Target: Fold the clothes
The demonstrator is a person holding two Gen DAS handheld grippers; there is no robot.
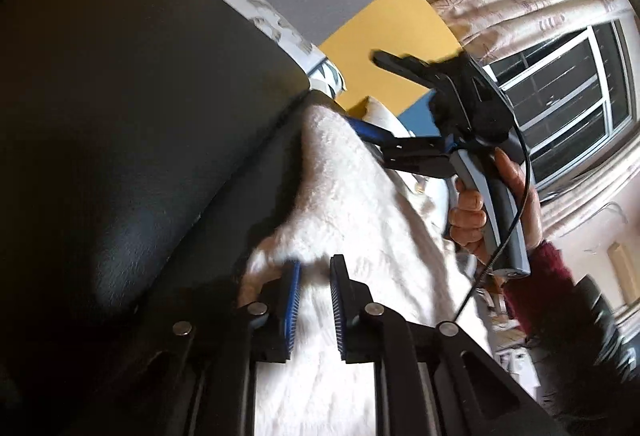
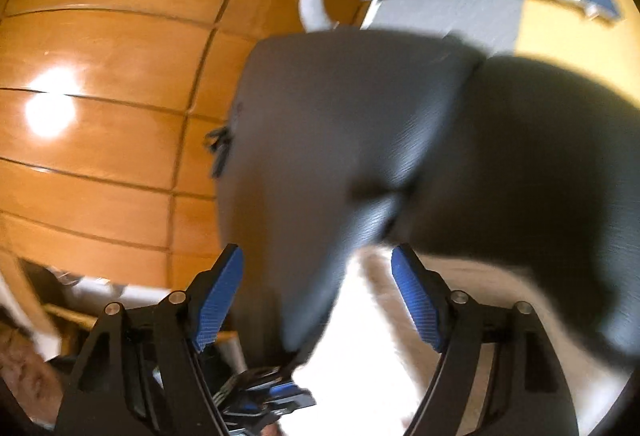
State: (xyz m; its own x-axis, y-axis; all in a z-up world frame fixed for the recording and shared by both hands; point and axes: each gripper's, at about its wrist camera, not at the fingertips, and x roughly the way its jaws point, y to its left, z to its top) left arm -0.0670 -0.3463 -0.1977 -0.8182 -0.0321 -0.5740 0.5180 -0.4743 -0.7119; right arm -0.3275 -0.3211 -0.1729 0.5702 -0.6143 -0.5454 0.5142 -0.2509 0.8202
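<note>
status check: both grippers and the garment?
Left gripper open over white fleece. Right gripper open, empty. Dark garment unfolded. Nothing blocking.

We saw the right gripper point(image 2: 316, 300) with its blue pads point(image 2: 218, 302) standing wide apart. A dark grey garment point(image 2: 360, 124), blurred, hung between and beyond them; no pad visibly pressed it. White fleecy lining point(image 2: 360, 336) showed beneath. The left gripper point(image 2: 264, 396) sat at the lower edge. An orange wooden floor point(image 2: 100, 96) lay behind.
</note>
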